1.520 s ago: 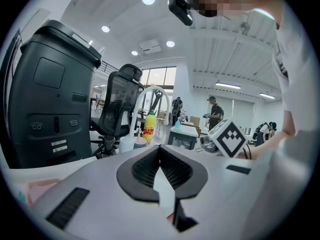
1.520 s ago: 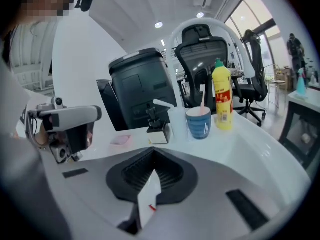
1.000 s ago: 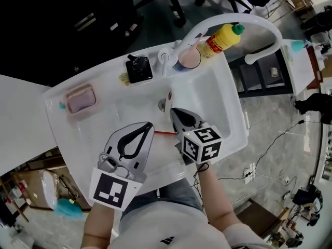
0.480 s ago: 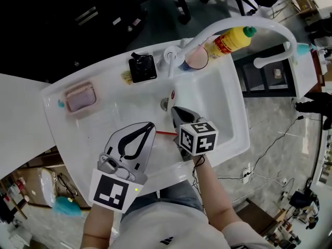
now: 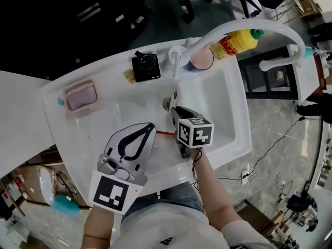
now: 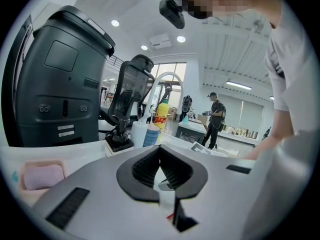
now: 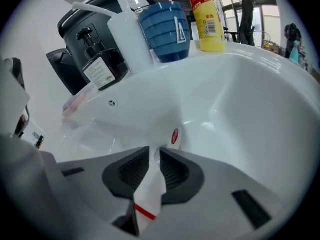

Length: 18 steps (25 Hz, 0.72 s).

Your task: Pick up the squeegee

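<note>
At the near rim of the white moulded sink (image 5: 220, 108), the left gripper (image 5: 149, 125) hovers almost level. It points across the basin, and its fingers are closed tip to tip on nothing. Just to its right the person's bare forearm (image 5: 207, 180) reaches in, and the right gripper (image 7: 154, 153) pitches steeply down into the basin. Its fingers have just been opening and stand partly apart, astride the white squeegee (image 7: 148, 196) without pressing it. The squeegee lies in the basin with its long axis running away from the person. Its red-striped end is nearest, and the end with a red oval mark lies beside the metal drain (image 5: 167, 104). On the far ledge, a pink sponge (image 5: 80, 96) fills a shallow dish (image 5: 66, 98) at the left. A black pump bottle (image 5: 145, 67), a blue ribbed cup (image 7: 165, 31) and a yellow bottle with a green cap (image 5: 238, 41) stand by the arched white faucet (image 5: 249, 27).
</note>
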### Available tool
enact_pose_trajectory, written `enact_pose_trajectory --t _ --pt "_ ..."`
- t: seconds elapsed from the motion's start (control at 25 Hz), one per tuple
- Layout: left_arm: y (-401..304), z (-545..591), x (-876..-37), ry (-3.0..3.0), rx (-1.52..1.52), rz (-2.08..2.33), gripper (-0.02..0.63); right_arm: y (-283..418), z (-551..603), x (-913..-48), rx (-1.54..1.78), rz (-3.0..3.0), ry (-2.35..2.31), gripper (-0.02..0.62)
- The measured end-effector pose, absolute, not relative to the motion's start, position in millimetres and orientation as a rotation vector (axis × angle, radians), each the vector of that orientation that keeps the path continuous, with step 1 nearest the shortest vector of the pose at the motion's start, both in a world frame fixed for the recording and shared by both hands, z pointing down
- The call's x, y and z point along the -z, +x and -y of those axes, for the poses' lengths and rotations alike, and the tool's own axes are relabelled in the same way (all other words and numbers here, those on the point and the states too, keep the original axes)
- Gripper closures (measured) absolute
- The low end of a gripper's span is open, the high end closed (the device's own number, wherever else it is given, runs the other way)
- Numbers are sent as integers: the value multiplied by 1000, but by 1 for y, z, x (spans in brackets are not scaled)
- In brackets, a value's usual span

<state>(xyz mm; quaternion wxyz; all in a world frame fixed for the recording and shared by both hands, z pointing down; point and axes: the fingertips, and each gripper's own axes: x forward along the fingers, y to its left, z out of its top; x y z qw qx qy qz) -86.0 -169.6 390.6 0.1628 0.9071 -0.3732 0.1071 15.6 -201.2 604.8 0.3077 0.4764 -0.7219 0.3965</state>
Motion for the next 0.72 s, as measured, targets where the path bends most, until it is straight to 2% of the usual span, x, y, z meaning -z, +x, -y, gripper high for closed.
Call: enact_pose_trajectory --t 0.72 --pt "-107 178 -399 2528 -308 1152 594 23 194 -658 -1091 1735 1210 468"
